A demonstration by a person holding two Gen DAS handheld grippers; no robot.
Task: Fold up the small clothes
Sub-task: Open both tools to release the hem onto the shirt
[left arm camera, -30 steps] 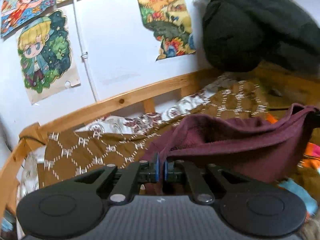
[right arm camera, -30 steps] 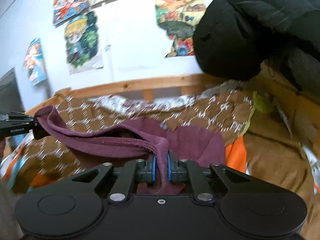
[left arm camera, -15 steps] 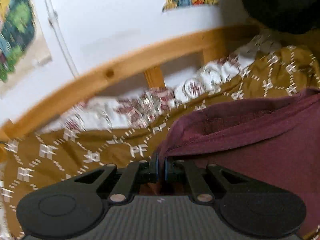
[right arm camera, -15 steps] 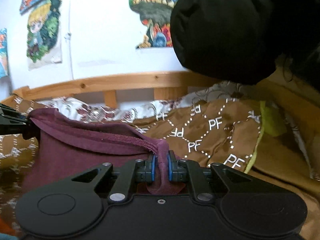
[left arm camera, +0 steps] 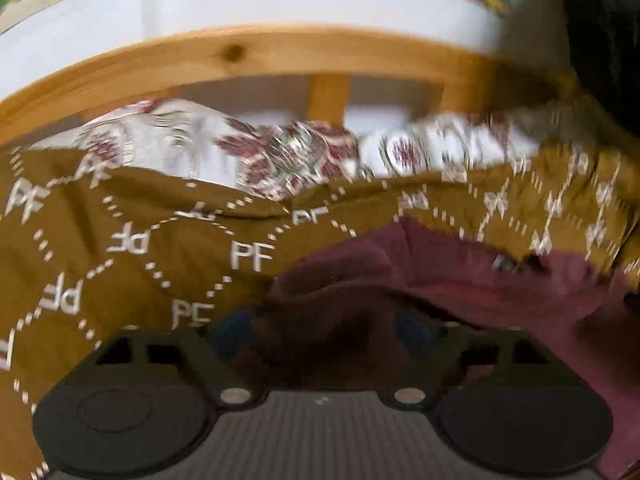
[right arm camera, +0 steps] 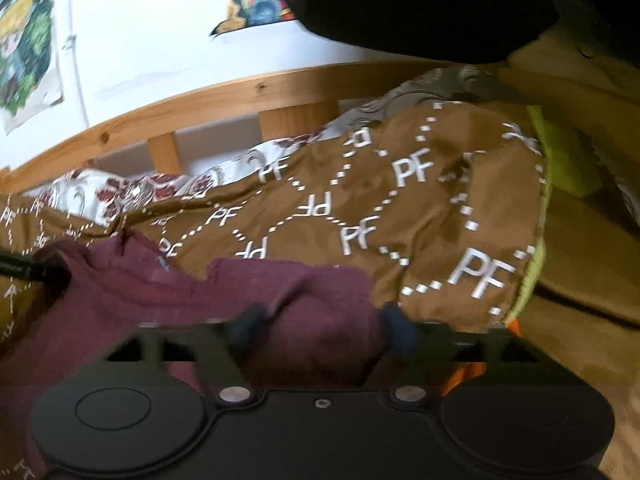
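— Maroon cloth, a small soft garment, lies on the brown "PF" blanket right in front of both your grippers. Can you see that it has dropped out of them?

— Yes. How do my jaws stand?

— Your left gripper has just been opening: its blue-tipped fingers stand wide apart, with the maroon cloth bunched in the gap between them. The frame is blurred, so I cannot tell whether a pad brushes the fabric, but nothing pinches it. Your right gripper has also just been opening, wide again, and a fold of the cloth sits loose between its fingers.

— And where does the garment spread?

— In the right wrist view it runs leftward from your right gripper to where the dark tip of your other tool shows at the frame's edge. Beyond it the blanket rumples up against a white floral sheet. Behind that stands the pine bed rail, then the white wall with cartoon posters. A black padded jacket hangs at the upper right.
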